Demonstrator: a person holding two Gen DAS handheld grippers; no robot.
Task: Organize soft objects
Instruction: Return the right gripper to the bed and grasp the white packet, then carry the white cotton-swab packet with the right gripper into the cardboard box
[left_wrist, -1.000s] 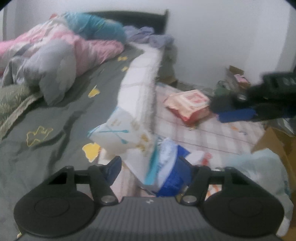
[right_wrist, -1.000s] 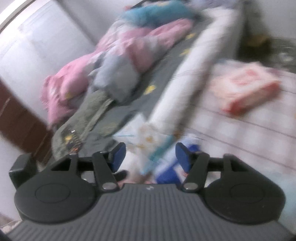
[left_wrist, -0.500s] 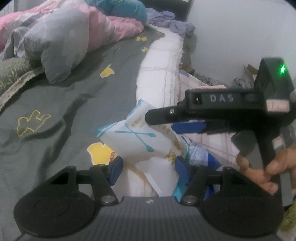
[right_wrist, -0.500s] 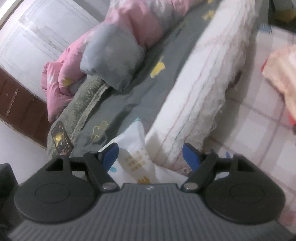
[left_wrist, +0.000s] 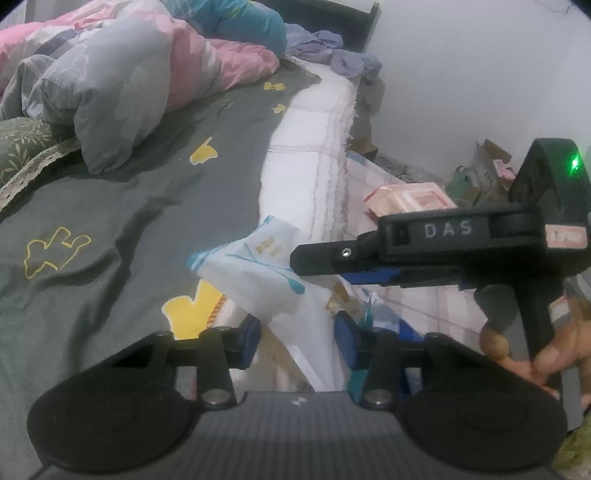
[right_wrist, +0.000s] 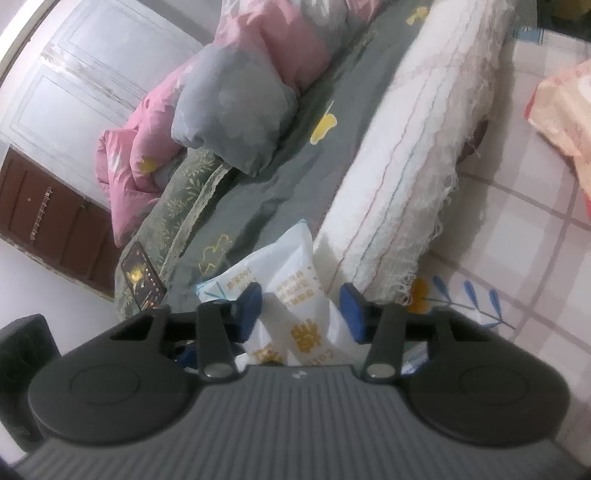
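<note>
Fingers (left_wrist: 248, 341) of the left gripper (left_wrist: 297, 341) sit part-way apart at the near edge of the bed, and the white printed packet (left_wrist: 258, 273) runs right between them. Do the blue pads actually press it? Can't tell from here. The packet lies at the bed's right edge, on the grey sheet (left_wrist: 110, 221) where it meets the white mattress side.

In from the right, the right gripper (left_wrist: 325, 258) reaches across at mid-height, its tip over the packet. The person's hand (left_wrist: 532, 362) grips its handle low on the right. From its own camera, the right gripper (right_wrist: 303, 314) shows blue fingers (right_wrist: 352, 314) set moderately wide on either side of the packet (right_wrist: 288, 291). The packet bulges up in the gap, and contact isn't clear.

Left of that, a phone (right_wrist: 143, 277) rests on the olive patterned blanket (right_wrist: 184, 192). Farther along the bed, a grey and pink quilt (left_wrist: 122, 81) is heaped up, with a teal bundle (left_wrist: 251, 22) beyond it near the dark headboard.

Off the bed to the right, a pink pack (left_wrist: 410, 199) lies on the checked floor mat (right_wrist: 517, 229). Cardboard clutter sits far right by the wall.
</note>
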